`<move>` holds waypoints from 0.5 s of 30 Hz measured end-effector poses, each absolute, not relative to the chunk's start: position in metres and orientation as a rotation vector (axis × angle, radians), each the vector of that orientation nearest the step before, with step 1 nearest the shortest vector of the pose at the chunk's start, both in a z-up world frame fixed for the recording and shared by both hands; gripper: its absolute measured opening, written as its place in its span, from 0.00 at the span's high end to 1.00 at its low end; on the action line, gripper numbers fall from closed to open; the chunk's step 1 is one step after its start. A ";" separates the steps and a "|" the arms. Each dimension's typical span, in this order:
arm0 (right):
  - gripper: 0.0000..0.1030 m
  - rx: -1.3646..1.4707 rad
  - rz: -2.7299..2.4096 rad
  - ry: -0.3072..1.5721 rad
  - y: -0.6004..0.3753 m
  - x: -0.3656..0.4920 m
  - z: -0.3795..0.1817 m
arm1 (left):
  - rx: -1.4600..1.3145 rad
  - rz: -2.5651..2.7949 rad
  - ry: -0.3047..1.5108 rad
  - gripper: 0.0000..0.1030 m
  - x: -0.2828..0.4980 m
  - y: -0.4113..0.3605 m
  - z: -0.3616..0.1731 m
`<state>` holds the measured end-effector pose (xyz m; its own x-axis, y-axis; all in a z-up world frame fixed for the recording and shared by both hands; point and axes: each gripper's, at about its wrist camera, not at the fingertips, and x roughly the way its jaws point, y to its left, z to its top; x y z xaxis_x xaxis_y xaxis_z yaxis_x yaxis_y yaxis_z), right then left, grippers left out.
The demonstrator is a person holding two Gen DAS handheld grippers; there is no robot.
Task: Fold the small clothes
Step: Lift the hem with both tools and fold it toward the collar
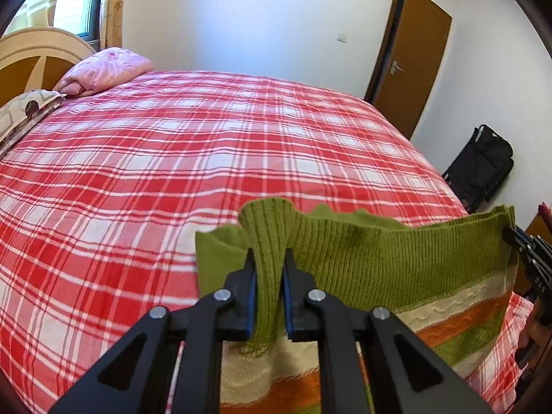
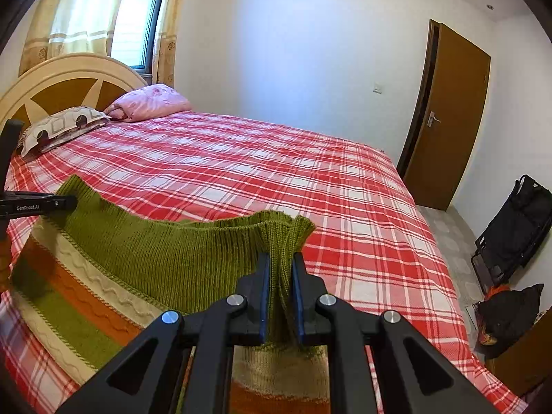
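A small knitted sweater (image 1: pixel 379 258) with a green ribbed hem and cream, orange and green stripes hangs stretched between both grippers above the bed. My left gripper (image 1: pixel 269 258) is shut on one bunched corner of the green hem. My right gripper (image 2: pixel 281 262) is shut on the other corner of the sweater (image 2: pixel 165 258). In the left wrist view the right gripper (image 1: pixel 510 234) shows at the right edge, pinching the hem. The left gripper (image 2: pixel 69 203) appears at the left edge of the right wrist view. The sweater's lower part drops out of sight below the fingers.
The bed carries a red and white plaid cover (image 1: pixel 207 158). A pink pillow (image 2: pixel 151 103) and a patterned pillow (image 2: pixel 62 127) lie by the headboard (image 2: pixel 69 82). A brown door (image 2: pixel 448 120) and a black bag (image 2: pixel 517 227) stand at the right wall.
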<state>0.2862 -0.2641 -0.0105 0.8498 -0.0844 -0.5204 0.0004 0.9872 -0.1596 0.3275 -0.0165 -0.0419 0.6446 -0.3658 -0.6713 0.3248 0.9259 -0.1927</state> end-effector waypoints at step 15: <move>0.89 -0.191 -0.170 0.585 -0.268 0.359 -0.064 | -0.030 -0.297 0.776 0.87 0.372 -0.046 -0.065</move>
<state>0.3594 -0.2684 -0.0637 0.8207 -0.2124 -0.5303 0.1047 0.9685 -0.2260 0.3716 -0.0460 -0.0652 0.6745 -0.2746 -0.6853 0.2528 0.9580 -0.1350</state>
